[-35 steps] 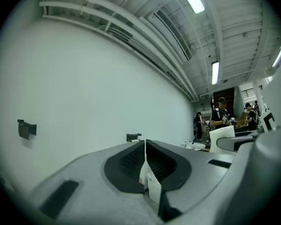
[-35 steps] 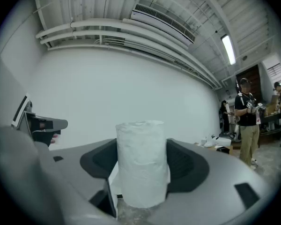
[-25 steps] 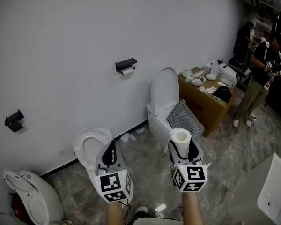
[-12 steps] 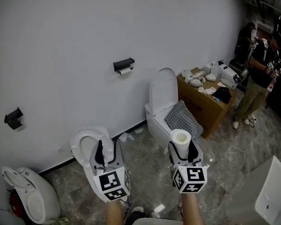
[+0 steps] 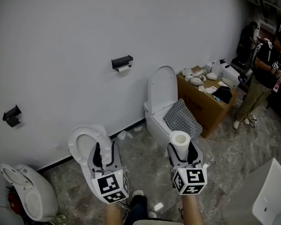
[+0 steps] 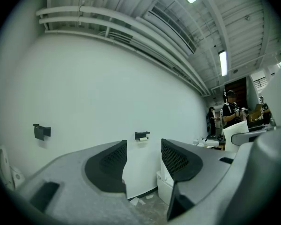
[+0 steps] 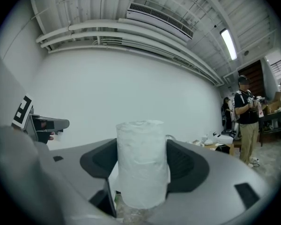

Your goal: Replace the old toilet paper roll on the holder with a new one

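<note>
Jaws of the right hand-held gripper (image 5: 181, 150) press on both sides of an upright new roll (image 5: 180, 138), held level above the floor. The left hand-held gripper (image 5: 105, 153) has just been opening its jaws, which stand wide apart with nothing between them. The holder (image 5: 122, 62) is on the wall ahead, well apart from both, with the old roll (image 5: 124, 69) under it.

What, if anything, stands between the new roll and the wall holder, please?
Nothing visible blocks the way from the new roll in the right gripper to the holder, but an old roll hangs on it.
</note>
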`<state>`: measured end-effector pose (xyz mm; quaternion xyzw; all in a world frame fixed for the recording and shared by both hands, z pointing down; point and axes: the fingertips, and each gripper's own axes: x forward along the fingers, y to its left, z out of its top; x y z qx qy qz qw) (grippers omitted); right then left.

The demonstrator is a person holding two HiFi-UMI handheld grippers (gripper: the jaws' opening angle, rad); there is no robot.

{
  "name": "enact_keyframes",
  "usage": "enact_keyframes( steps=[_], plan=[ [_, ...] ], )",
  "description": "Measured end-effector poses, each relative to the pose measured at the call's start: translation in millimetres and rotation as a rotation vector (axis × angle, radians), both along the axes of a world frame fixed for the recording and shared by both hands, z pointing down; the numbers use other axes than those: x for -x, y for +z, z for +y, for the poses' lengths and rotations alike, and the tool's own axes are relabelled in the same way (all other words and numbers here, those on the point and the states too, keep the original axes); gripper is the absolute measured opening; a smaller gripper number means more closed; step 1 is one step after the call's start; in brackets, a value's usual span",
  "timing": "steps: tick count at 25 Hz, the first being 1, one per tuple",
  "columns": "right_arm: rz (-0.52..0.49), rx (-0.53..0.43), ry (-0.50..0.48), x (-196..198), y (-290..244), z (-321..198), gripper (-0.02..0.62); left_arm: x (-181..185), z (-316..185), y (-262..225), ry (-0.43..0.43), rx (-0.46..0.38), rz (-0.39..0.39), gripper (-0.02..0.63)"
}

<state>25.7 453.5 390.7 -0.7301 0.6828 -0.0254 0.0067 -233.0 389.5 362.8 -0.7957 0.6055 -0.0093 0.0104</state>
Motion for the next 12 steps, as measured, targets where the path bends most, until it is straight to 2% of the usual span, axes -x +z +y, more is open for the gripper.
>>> enact_keyframes(
  steps=[6,12],
  plan=[
    [0.003,0.012,0.001,-13,8,-24,0.305,-17,-24,6,0.008,0.000,-0.014,0.210],
    [0.004,0.014,0.000,-16,10,-80,0.305,-20,-81,9,0.009,-0.004,-0.023,0.210]
  ],
)
